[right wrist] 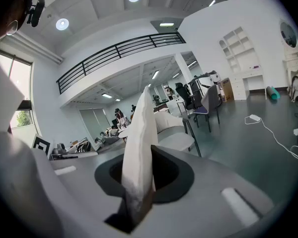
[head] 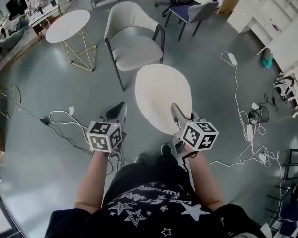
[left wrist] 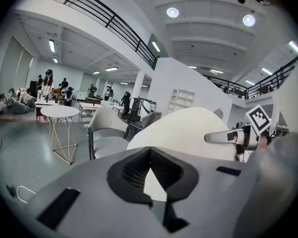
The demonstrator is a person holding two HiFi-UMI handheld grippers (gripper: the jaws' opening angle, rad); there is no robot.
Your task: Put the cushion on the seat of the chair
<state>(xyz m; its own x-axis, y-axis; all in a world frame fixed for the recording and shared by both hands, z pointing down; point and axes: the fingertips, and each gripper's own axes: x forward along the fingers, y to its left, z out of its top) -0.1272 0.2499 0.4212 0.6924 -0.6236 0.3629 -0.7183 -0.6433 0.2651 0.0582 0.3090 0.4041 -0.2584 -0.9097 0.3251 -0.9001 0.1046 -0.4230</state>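
A white oval cushion [head: 163, 97] hangs in the air in front of me, its near edge pinched in my right gripper [head: 175, 108]. In the right gripper view the cushion [right wrist: 140, 143] stands edge-on between the jaws, which are shut on it. My left gripper [head: 120, 107] is held level with the cushion's left edge, a little apart from it, shut and empty. The grey armchair [head: 134, 42] stands just beyond the cushion with its seat [head: 137, 50] bare. From the left gripper view I see the chair [left wrist: 105, 133], the cushion [left wrist: 188, 133] and my right gripper's finger [left wrist: 223, 138].
A round white side table [head: 68, 26] on gold wire legs stands left of the chair. White cables [head: 62, 119] trail on the grey floor at left, and more cables [head: 241, 90] at right. A dark office chair [head: 191, 11] and white shelves [head: 278, 14] are at the back right.
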